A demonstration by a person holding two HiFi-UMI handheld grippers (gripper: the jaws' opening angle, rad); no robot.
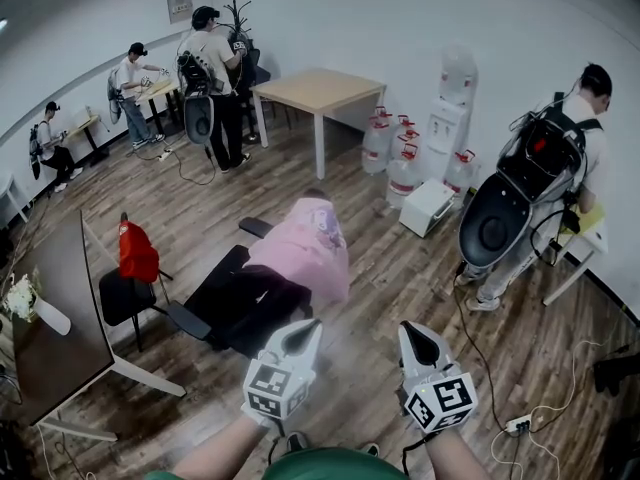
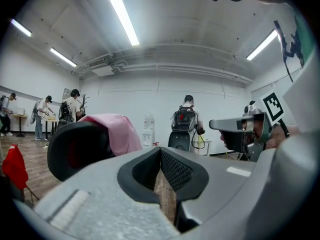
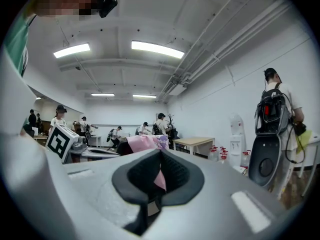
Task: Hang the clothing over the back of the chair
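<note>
While both grippers hang low at the near edge of the head view, well apart from the chair, the pink clothing lies draped over the top of the black chair's back, covering its upper part and hanging down both sides. The left gripper has its jaws closed together with nothing between them; only wooden floor shows through the slit below the pads in its own view. The right gripper likewise has its jaws together and empty, the pink seen through its gap being the distant clothing on the chair. The two grippers sit side by side, pointing roughly toward the chair. Left of the chair, a red item rests on a smaller black seat beside a dark desk. Farther back stand a light wooden desk, several water bottles and a person with a backpack at the right.
</note>
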